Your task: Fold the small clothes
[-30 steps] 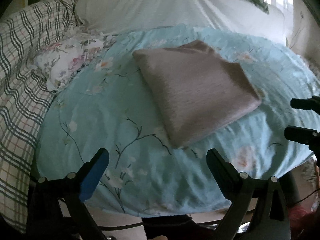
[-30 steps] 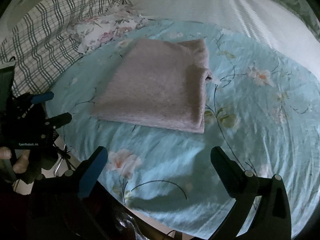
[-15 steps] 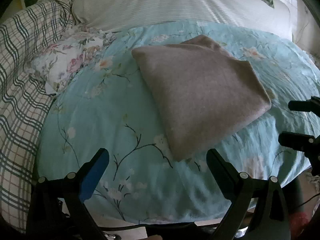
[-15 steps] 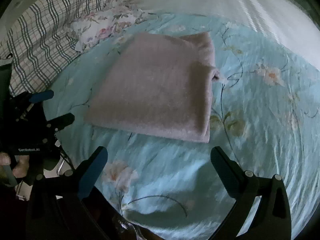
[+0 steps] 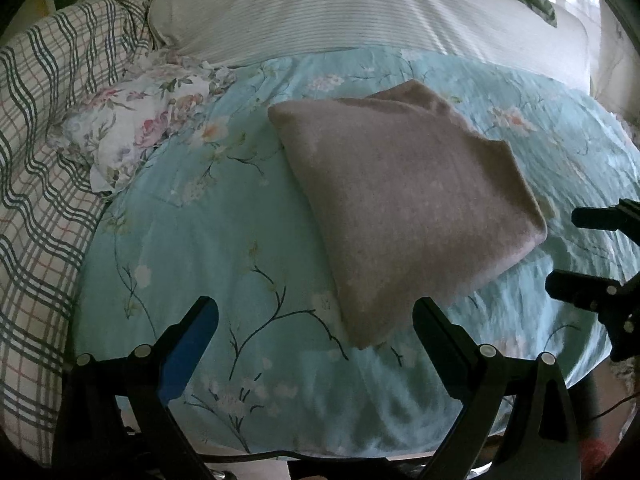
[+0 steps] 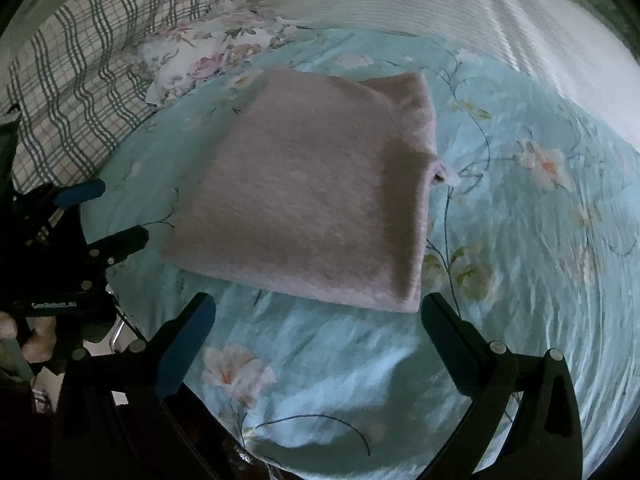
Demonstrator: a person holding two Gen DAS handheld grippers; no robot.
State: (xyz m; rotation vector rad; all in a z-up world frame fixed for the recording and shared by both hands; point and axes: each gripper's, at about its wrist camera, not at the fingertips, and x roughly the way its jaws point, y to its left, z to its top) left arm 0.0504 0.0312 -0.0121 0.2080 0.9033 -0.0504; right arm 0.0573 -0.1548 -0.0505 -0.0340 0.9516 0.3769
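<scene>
Folded grey cloth [image 5: 404, 208] lying flat on floral sheet [image 5: 192, 248]. Left gripper [image 5: 316, 316] and right gripper [image 6: 320, 312] near it, fingers spread wide, empty.

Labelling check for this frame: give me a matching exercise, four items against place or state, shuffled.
Items:
1. folded grey-brown fleece garment
2. crumpled white rose-print cloth
3. green-and-white plaid blanket
4. left gripper

States:
A. open, holding nothing
B. draped along the bed's left side
C. flat on the turquoise floral sheet
D. bunched between plaid and turquoise

Pairs: 1-C, 2-D, 3-B, 4-A
</scene>
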